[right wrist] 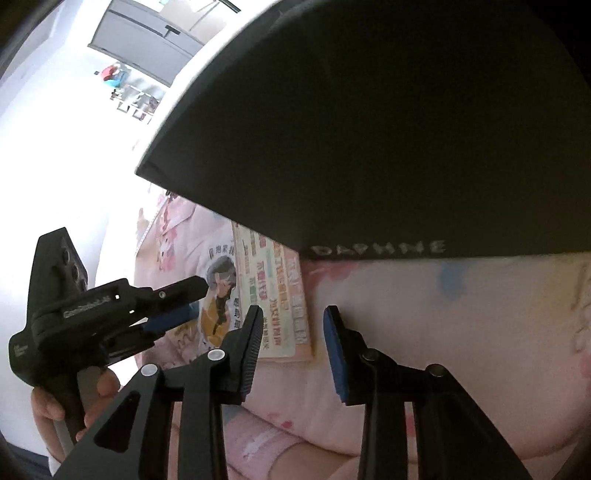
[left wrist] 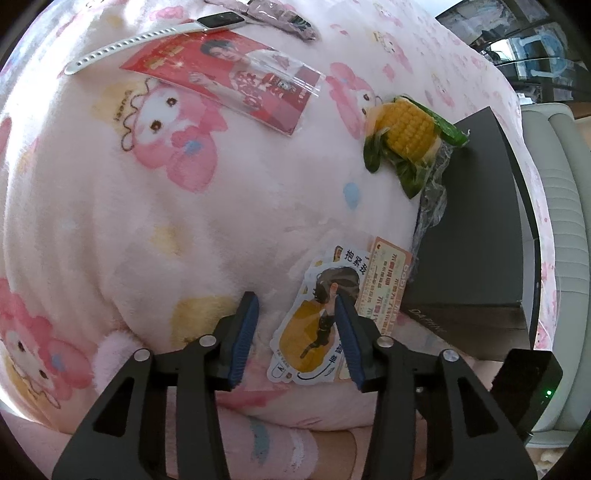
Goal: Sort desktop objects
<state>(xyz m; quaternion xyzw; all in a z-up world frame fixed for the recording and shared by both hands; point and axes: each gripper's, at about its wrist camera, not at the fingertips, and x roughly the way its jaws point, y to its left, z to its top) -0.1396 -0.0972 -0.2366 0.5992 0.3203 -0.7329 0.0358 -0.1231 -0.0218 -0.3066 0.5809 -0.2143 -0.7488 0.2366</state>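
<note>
My left gripper stands open low over the pink cartoon blanket. Its right fingertip hangs over a cut-out figure sticker, which overlaps an orange printed card; neither pad presses on them. A black box marked DAPHNE lies just right of the cards. My right gripper is open too, empty, near the box's front edge, its left finger beside the card. In the right wrist view the left gripper reaches in over the sticker.
Toy corn in crumpled film leans at the box's far corner. A red photo card in a clear sleeve, a white watch and a pinkish packet lie at the far edge. A person's hand holds the left gripper's handle.
</note>
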